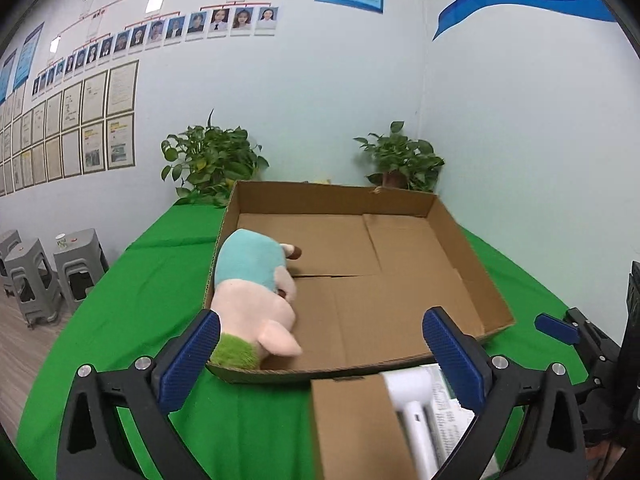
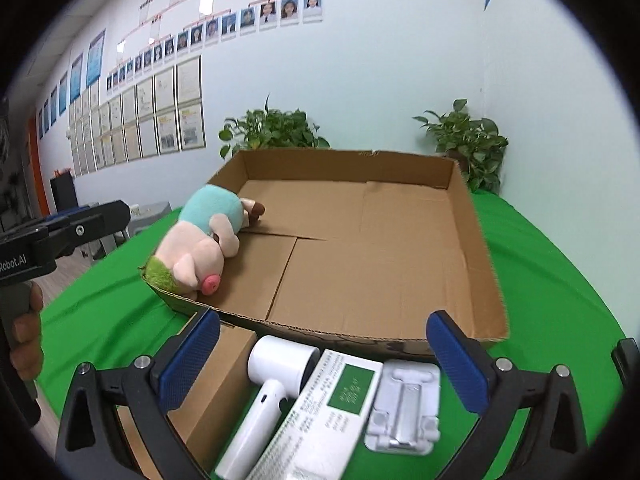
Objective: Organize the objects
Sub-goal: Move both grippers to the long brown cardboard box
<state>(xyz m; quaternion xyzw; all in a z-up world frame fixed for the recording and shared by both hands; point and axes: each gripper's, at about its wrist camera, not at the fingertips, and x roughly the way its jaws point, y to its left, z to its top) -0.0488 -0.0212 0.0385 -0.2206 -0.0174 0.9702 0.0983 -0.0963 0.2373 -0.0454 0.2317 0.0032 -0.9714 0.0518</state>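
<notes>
A shallow open cardboard tray (image 1: 472, 256) (image 2: 476, 240) lies on the green table. A pink plush pig with a teal top (image 1: 256, 288) (image 2: 204, 248) lies in the tray against its left wall. In front of the tray lie a small brown box (image 1: 352, 424) (image 2: 216, 384), a white hair dryer (image 2: 272, 384) (image 1: 412, 412), a white and green carton (image 2: 340, 408) and a white phone stand (image 2: 404, 408). My left gripper (image 1: 320, 356) is open and empty above the tray's near edge. My right gripper (image 2: 324, 364) is open and empty above the hair dryer and carton.
Two potted plants (image 1: 212, 160) (image 1: 404, 160) stand at the back of the green table (image 1: 132, 320). Grey stools (image 1: 52, 272) stand on the floor at left. The other gripper shows at the right edge of the left wrist view (image 1: 568, 332).
</notes>
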